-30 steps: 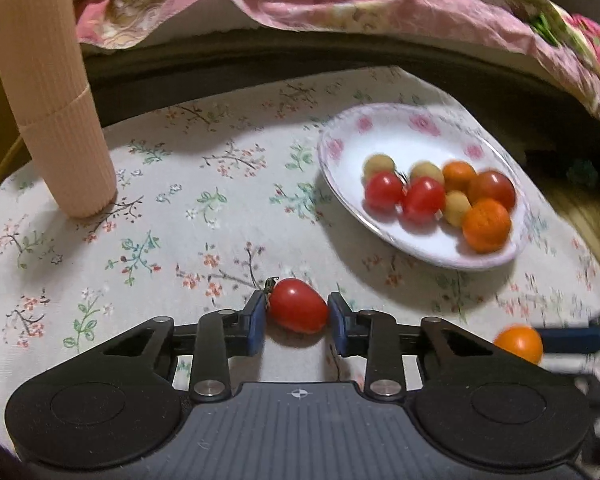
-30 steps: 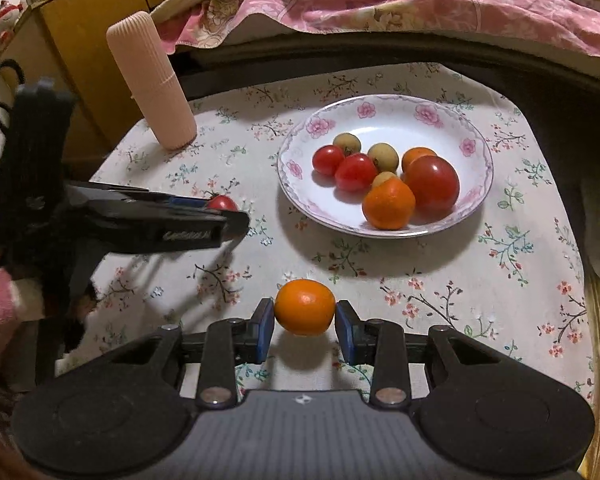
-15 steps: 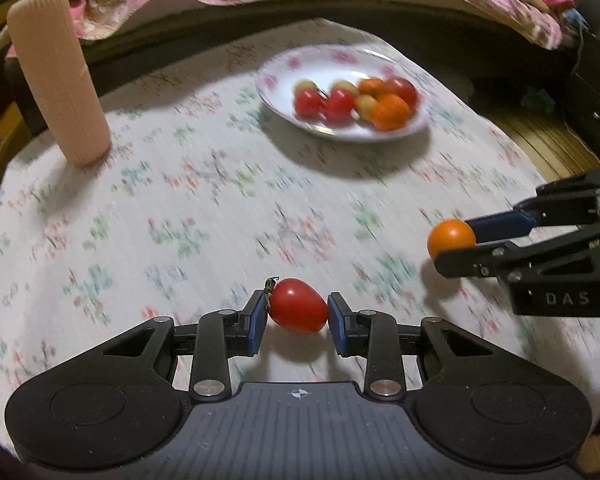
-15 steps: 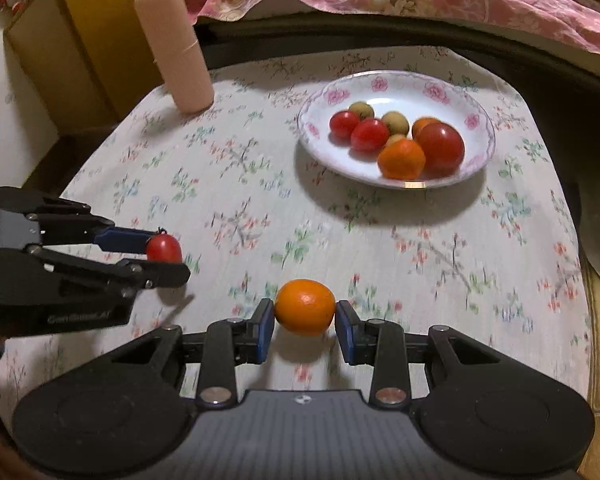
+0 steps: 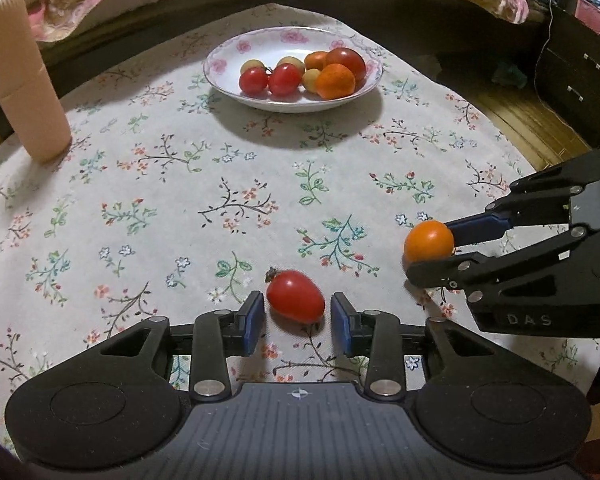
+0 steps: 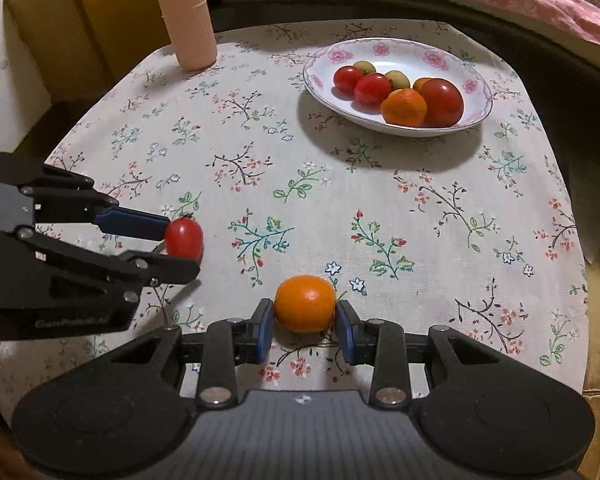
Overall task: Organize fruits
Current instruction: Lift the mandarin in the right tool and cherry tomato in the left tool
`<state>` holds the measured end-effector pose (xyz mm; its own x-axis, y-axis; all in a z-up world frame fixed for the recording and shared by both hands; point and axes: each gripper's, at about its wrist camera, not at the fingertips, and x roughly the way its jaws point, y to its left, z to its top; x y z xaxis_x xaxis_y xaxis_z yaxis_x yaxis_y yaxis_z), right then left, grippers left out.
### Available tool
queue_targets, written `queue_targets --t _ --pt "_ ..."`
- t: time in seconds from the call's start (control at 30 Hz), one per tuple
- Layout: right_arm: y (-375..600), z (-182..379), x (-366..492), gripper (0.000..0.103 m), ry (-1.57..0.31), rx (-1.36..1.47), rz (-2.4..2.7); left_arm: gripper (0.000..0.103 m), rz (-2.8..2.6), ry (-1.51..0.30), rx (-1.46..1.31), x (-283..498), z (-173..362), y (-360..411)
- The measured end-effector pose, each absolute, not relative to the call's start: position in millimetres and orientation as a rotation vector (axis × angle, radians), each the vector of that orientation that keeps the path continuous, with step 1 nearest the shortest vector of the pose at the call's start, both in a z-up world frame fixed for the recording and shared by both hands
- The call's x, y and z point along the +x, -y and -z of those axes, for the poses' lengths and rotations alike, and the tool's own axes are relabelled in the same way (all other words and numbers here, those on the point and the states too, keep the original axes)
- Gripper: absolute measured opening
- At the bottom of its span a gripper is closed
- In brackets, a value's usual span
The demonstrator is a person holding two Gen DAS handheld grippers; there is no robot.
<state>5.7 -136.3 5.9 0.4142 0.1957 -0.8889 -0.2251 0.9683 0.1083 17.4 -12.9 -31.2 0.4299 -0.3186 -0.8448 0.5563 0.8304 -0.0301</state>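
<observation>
The left tool (image 5: 297, 316) is open. A red cherry tomato (image 5: 295, 297) lies on the flowery counter (image 5: 180, 200) between its blue pads, with a gap on each side. The right tool (image 6: 305, 326) pinches a small orange fruit (image 6: 305, 303) low in the middle of its picture. A white plate (image 5: 220, 68) with pink flowers sits at the top middle, holding more tomatoes and oranges. A pink tube (image 5: 22, 80) stands at the upper left.

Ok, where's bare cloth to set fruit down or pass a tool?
Free: the wide tablecloth middle between plate, left tool and right tool; also the strip between pink cylinder and plate. Crowded: the near edge around tomato and orange, and the plate's fruit pile.
</observation>
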Motion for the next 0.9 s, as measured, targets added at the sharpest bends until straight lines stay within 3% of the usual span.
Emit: queue_targets --t 0.37,0.9 --pt "139.1 -4.9 9.4 0.036 -1.109 -0.006 -0.266 0.052 0.56 -0.994 0.276 19.7 36.2 22.0" --pt "133.8 -4.2 10.5 0.036 -1.113 -0.044 -0.261 0.041 0.542 -0.987 0.307 19.9 34.9 23.4"
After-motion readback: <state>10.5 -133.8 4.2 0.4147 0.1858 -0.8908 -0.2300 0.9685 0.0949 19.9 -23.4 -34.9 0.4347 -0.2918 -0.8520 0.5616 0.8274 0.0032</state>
